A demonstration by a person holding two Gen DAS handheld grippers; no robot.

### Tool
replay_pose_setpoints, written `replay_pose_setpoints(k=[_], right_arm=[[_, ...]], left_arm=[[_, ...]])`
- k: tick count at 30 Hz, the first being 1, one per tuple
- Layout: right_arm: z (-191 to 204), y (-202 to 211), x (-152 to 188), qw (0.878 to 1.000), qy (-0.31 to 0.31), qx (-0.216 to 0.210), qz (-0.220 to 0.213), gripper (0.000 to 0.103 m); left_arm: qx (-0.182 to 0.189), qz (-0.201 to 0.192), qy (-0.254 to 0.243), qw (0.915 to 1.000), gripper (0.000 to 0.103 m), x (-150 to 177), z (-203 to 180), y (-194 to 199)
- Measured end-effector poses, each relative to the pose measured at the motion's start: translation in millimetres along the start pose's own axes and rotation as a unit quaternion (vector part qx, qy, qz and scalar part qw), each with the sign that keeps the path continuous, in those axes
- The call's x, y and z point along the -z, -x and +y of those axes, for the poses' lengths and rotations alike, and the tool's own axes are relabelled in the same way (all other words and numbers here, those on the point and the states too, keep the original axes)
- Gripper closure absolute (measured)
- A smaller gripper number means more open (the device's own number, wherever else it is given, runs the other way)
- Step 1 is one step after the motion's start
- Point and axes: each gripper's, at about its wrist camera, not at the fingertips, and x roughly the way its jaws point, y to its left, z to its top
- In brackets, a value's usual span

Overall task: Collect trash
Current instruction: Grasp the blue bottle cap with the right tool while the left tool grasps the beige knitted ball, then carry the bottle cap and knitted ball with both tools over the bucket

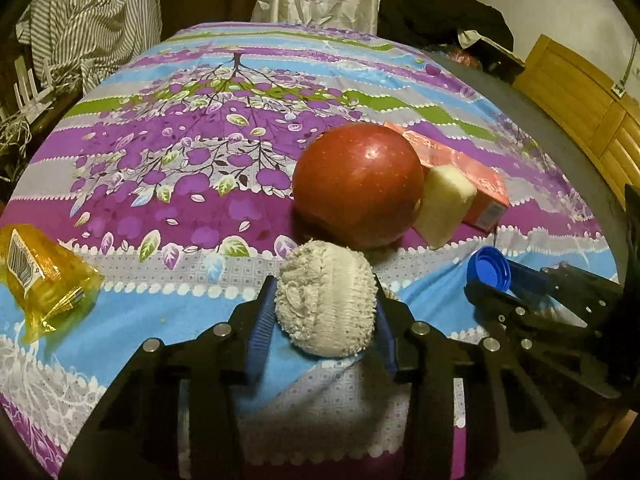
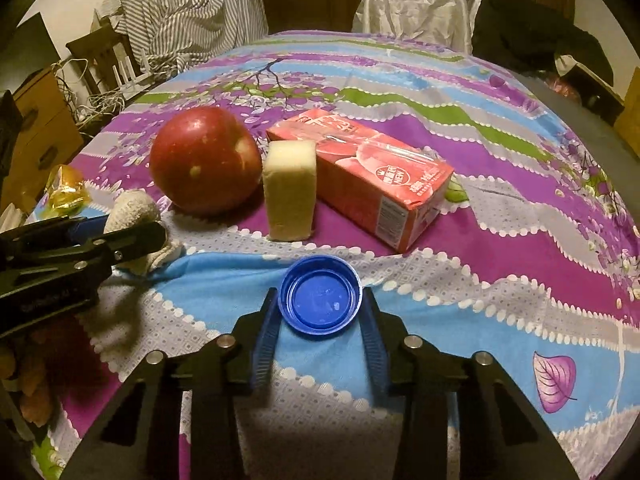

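A blue bottle cap (image 2: 320, 295), open side up, sits pinched between the right tongs (image 2: 320, 320) low over the tabletop (image 2: 520, 240) with its purple-and-blue floral cloth. The left tongs (image 1: 326, 312) clamp a crumpled whitish wad (image 1: 326, 298) just beside it. Behind them stand a red apple (image 2: 205, 159), a pale sponge block (image 2: 290, 190) touching it, and a pink drink carton (image 2: 368, 172) lying flat. A yellow wrapper (image 1: 40, 276) lies well apart at the left edge.

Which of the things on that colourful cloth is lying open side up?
The blue bottle cap, between the right gripper fingers: its hollow inside faces up. The pink drink carton lies closed on its side; the apple is whole.
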Motion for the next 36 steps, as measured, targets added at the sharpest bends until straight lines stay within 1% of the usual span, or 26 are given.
replay_pose_setpoints(k=[11,15,17,20,21,23,25,26,27,29,32,33,36], right_arm=[[1,6,4,1.000,-0.001,0.002,-0.006,0.062],[4,20,12,1.000,-0.003,0.000,-0.013,0.062],[6,31,17,1.000,-0.003,0.004,-0.025,0.062],[13,62,29,0.998,-0.002,0.017,-0.058,0.062],[19,78,35,0.997,0.000,0.020,-0.075,0.062],[29,104,44,0.994,0.003,0.029,-0.104,0.062],[37,129,52,0.990,0.003,0.036,-0.133,0.062],[42,144,56,0.988,0.002,0.043,-0.151,0.062],[46,159,59,0.985,-0.002,0.047,-0.167,0.062],[50,183,66,0.980,-0.012,0.053,-0.192,0.062],[57,227,82,0.969,-0.020,0.074,-0.236,0.062],[61,245,91,0.963,-0.022,0.080,-0.256,0.062],[72,280,112,0.951,-0.020,0.094,-0.296,0.062]], left_arm=[[-0.004,-0.004,-0.008,0.9999,0.062,4,-1,5],[-0.008,-0.009,-0.015,0.9998,0.062,9,-1,16],[-0.009,-0.019,-0.019,0.9996,0.062,13,0,26],[-0.016,-0.049,-0.023,0.9984,0.062,22,0,54],[-0.017,-0.067,-0.029,0.9972,0.062,27,-1,69],[-0.025,-0.097,-0.044,0.9939,0.062,35,-6,95],[-0.036,-0.134,-0.059,0.9885,0.062,45,-11,129],[-0.039,-0.147,-0.061,0.9865,0.062,48,-13,140],[-0.045,-0.166,-0.063,0.9830,0.062,53,-15,160],[-0.044,-0.187,-0.060,0.9795,0.062,57,-18,182],[-0.046,-0.224,-0.056,0.9720,0.062,67,-24,217],[-0.044,-0.237,-0.053,0.9691,0.062,73,-26,229],[-0.045,-0.278,-0.056,0.9578,0.062,90,-35,258]])
